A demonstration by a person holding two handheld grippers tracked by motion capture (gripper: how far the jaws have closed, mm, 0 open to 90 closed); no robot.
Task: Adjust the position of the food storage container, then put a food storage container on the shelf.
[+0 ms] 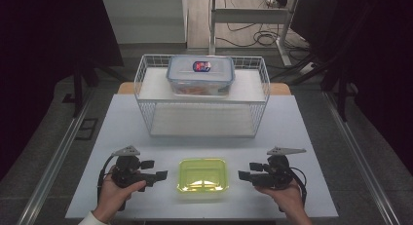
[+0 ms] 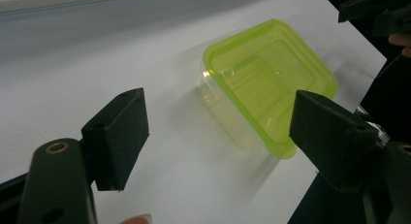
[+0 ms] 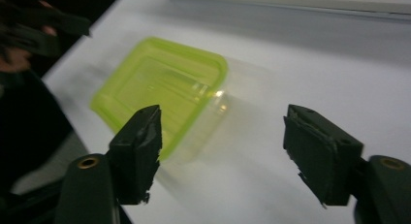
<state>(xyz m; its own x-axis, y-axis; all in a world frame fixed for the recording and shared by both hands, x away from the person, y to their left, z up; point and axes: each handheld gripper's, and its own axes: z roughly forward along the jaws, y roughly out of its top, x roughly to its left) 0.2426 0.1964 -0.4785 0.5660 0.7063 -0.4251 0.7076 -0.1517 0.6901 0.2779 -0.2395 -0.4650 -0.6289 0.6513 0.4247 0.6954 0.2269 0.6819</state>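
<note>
Green-lidded clear container sits flat on the white surface, near the person's edge, centred between the two tools. Lid is translucent yellow-green; body below it is clear plastic. Nothing touches it.

Left tool: held in the left hand, lying roughly level, jaws pointing toward the container's left side and stopping just short of it. In the left gripper view the two black jaws stand wide apart with bare surface between them; the container lies beyond and to the right of the gap. State: released, holding nothing.

Right tool: held in the right hand, also roughly level, jaws pointing at the container's right side, apart from it. In the right gripper view the jaws stand wide, with bare surface in the gap; the container lies ahead and to the left, its near corner behind the left-hand jaw. That view is somewhat motion-blurred. State: released, holding nothing.

Each tool carries a grey three-cornered plate on top and trails a black cable.

Farther back on the surface: a white wire basket, and inside it a clear lidded box with a blue-rimmed lid and a red-and-blue label on top. Contents of that box look orange but cannot be made out. Well apart from the green-lidded container.
</note>
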